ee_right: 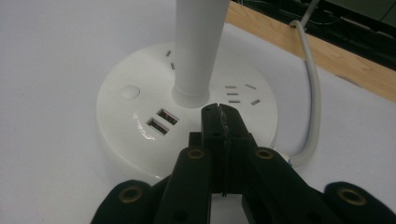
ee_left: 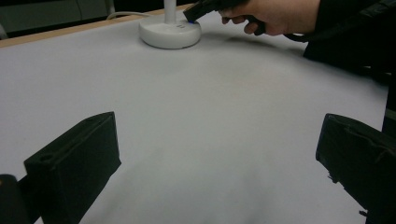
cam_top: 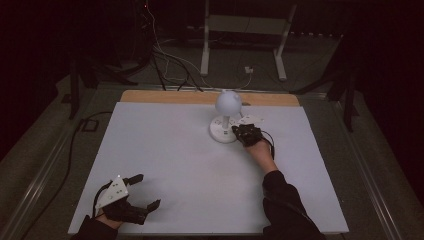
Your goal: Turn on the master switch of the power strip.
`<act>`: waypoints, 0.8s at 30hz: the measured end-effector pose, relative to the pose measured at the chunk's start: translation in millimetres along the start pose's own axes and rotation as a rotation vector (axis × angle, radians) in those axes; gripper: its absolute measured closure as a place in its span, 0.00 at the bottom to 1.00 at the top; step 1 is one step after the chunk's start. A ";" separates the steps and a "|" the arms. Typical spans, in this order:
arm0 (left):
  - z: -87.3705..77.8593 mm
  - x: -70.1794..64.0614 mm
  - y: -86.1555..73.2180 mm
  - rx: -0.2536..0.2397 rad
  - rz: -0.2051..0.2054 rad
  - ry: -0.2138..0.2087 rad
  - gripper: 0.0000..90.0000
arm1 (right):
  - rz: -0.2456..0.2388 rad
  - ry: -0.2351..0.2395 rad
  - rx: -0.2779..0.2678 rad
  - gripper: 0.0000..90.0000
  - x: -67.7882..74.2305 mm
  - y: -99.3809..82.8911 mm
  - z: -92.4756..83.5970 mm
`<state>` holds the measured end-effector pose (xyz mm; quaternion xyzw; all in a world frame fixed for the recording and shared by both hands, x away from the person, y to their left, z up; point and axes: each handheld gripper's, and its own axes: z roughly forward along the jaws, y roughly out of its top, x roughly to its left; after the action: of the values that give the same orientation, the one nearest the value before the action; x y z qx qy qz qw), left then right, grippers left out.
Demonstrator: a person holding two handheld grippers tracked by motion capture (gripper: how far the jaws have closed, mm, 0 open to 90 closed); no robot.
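A white lamp with a globe head (cam_top: 228, 102) stands on a round base (cam_top: 222, 132) at the far middle of the white table. The base's top (ee_right: 135, 70) carries a round button (ee_right: 129, 91), two USB ports (ee_right: 159, 120) and socket slots around the post (ee_right: 198, 46). My right gripper (ee_right: 219, 112) is shut with nothing between its jaws. Its tips lie over the base just in front of the post; whether they touch it I cannot tell. In the high view the right gripper (cam_top: 236, 131) sits at the base's right side. My left gripper (cam_top: 149, 190) rests open at the near left corner, its jaws (ee_left: 218, 122) wide apart over bare table.
The lamp's white cable (ee_right: 313, 93) runs from the base's right side off over the table's wooden far edge (cam_top: 165, 96). A flat white piece (cam_top: 251, 120) lies just behind the right gripper. Cables (cam_top: 165, 60) and a white frame (cam_top: 245, 25) stand on the floor beyond.
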<state>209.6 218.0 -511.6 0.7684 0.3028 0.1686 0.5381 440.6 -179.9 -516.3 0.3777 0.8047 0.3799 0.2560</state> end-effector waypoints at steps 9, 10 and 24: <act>0.0 -0.5 0.5 0.001 0.004 0.004 0.00 | -0.002 -0.010 0.003 1.00 1.7 -0.3 0.5; -0.2 -0.7 0.6 -0.001 0.003 0.002 0.00 | -0.005 -0.010 0.005 1.00 1.8 -0.2 0.5; 0.3 -0.6 0.6 0.000 0.004 0.003 0.00 | -0.013 -0.016 0.019 1.00 3.0 1.0 1.3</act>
<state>209.5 217.3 -511.1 0.7686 0.3021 0.1707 0.5375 440.2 -176.5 -516.6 0.3780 0.8085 0.3675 0.2613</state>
